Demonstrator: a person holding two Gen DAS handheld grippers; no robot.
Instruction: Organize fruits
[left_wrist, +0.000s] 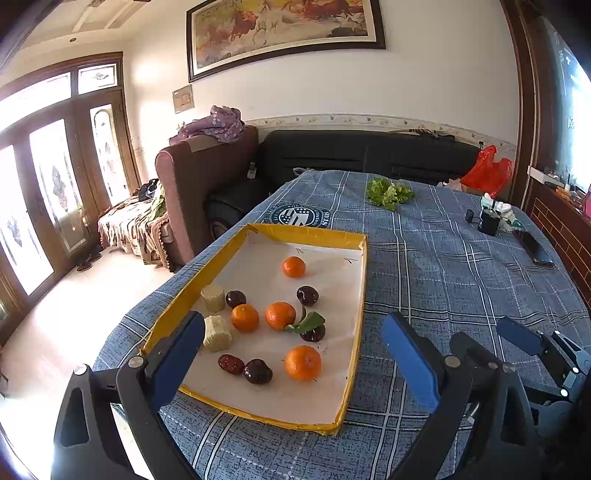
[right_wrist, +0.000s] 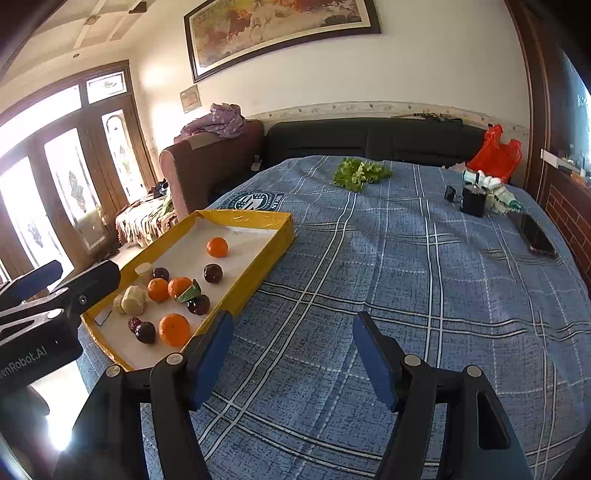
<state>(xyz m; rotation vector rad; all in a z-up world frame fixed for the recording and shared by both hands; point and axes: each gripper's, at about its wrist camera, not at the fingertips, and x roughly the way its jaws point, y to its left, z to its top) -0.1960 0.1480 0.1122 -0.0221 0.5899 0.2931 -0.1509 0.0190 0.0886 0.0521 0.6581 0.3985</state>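
Note:
A yellow-rimmed tray (left_wrist: 306, 232) (right_wrist: 251, 216) with a white lining lies on the blue plaid cloth. It holds several oranges, the nearest one (left_wrist: 303, 363) (right_wrist: 174, 329) by the front rim. One orange (left_wrist: 280, 315) carries a green leaf. Several dark red fruits (left_wrist: 258, 371) and two pale chunks (left_wrist: 217, 333) lie among them. My left gripper (left_wrist: 293, 320) hovers over the tray's near end, jaws wide apart, nothing between the pads. My right gripper (right_wrist: 291, 318) stands open over bare cloth to the right of the tray, holding nothing.
A head of lettuce (left_wrist: 389, 192) (right_wrist: 360, 173) lies at the far side of the table. A red bag (left_wrist: 487, 171), a small black box (right_wrist: 472, 201) and a phone (right_wrist: 537, 236) sit at the far right. The table edge drops off left of the tray.

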